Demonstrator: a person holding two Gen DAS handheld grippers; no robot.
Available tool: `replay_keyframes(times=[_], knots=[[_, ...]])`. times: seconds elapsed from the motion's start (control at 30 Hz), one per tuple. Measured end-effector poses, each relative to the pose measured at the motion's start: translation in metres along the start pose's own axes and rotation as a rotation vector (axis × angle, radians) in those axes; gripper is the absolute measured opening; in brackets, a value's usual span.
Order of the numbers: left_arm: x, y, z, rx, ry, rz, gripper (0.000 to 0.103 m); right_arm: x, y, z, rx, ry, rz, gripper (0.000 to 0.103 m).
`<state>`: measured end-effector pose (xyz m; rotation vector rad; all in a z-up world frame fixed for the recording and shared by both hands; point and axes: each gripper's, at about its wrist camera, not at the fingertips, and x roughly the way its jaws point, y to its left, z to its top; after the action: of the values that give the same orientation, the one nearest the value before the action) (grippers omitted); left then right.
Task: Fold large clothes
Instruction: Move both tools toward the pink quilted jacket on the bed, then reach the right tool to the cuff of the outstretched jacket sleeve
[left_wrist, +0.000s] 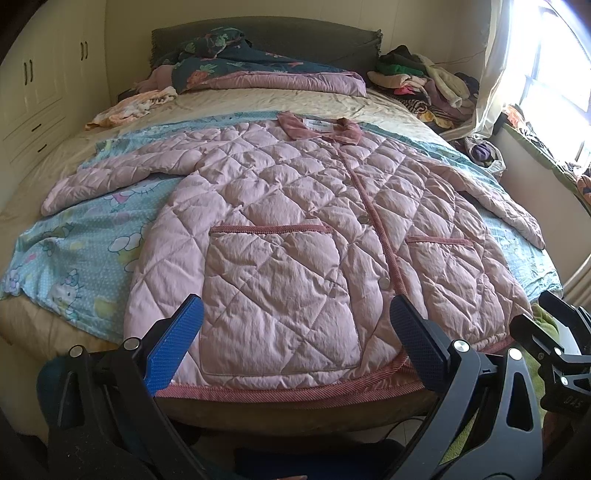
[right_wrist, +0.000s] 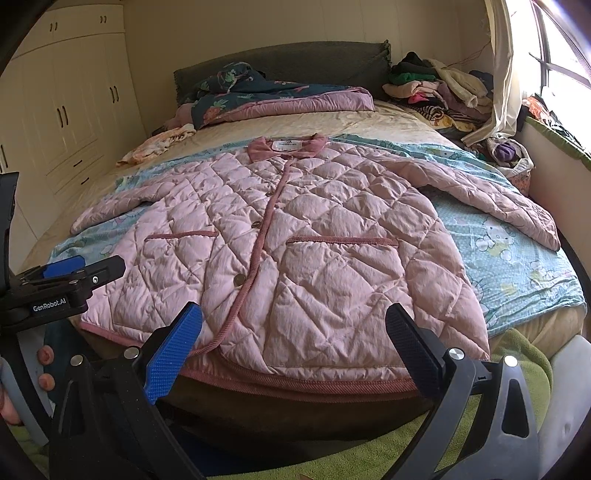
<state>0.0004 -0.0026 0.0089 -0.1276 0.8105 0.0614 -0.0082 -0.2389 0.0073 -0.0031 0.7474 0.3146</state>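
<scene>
Both tools hover with jaws spread wide and nothing between them: the left gripper (left_wrist: 295, 343) above the hem of a pink quilted jacket (left_wrist: 295, 229), the right gripper (right_wrist: 295, 343) beside it over the same hem. The jacket lies flat, front up and buttoned, sleeves spread, on a blue cartoon-print sheet (left_wrist: 74, 254) across the bed (right_wrist: 332, 122). Folded bedding (left_wrist: 266, 74) sits by the headboard, a heap of clothes (right_wrist: 439, 88) near the window, white wardrobes (right_wrist: 70, 103) along the left wall.

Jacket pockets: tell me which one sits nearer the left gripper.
The pocket on the buttoned side, directly ahead of the open left gripper; the other pocket lies beyond the placket.
</scene>
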Motion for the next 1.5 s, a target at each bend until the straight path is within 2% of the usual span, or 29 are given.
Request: replay_keyframes(times=[0.47, 0.7, 0.83, 1.23, 1.37, 1.5], knots=[[-0.003, -0.009, 0.008, 0.006, 0.004, -0.008, 0.094, 0.001, -0.001, 0.0, 0.003, 0.004, -0.001, 0.099], [0.008, -0.006, 0.012, 0.002, 0.015, -0.003, 0.094, 0.01, -0.008, 0.006, 0.01, 0.035, -0.025, 0.099], [0.017, -0.002, 0.019, -0.008, 0.018, 0.002, 0.094, 0.017, -0.012, 0.016, 0.005, 0.051, -0.042, 0.099], [0.043, -0.003, 0.046, -0.014, 0.028, 0.001, 0.094, 0.043, -0.01, 0.053, -0.015, 0.065, -0.014, 0.099], [0.053, 0.0, 0.059, -0.042, 0.037, -0.014, 0.094, 0.051, -0.011, 0.067, -0.007, 0.057, -0.002, 0.099], [0.061, 0.001, 0.071, -0.053, 0.031, 0.001, 0.094, 0.061, -0.013, 0.082, -0.006, 0.042, 0.008, 0.099]])
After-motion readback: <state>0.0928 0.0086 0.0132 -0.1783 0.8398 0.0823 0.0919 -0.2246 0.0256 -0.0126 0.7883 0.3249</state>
